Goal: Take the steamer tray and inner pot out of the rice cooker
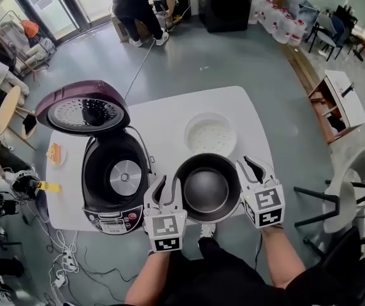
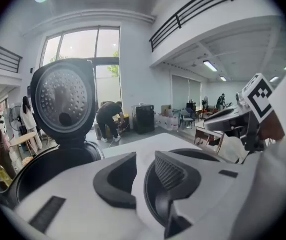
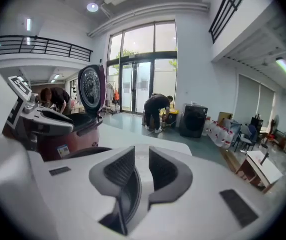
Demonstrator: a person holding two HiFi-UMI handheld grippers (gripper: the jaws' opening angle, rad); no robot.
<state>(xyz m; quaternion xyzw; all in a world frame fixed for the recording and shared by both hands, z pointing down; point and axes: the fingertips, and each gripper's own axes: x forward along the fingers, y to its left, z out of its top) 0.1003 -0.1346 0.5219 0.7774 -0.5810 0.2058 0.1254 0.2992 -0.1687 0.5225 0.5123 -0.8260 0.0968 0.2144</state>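
Observation:
The dark inner pot [image 1: 206, 189] stands on the white table [image 1: 169, 116] near its front edge, outside the maroon rice cooker [image 1: 115, 177], whose lid [image 1: 83, 107] stands up. Behind the pot lies the white steamer tray [image 1: 210, 134]. My left gripper [image 1: 168, 187] hovers at the pot's left rim and my right gripper [image 1: 247, 169] at its right rim. In the left gripper view the jaws [image 2: 145, 159] stand slightly apart with only table in the gap, the pot [image 2: 197, 154] just right of them. In the right gripper view the gripper [image 3: 142, 156] also shows a narrow empty gap, the pot's rim [image 3: 85, 151] to its left.
A small plate with an orange item [image 1: 55, 153] sits at the table's left edge. Cables and a power strip [image 1: 64, 260] lie on the floor at lower left. A chair [image 1: 354, 190] stands to the right, and a person [image 1: 141, 5] crouches far behind the table.

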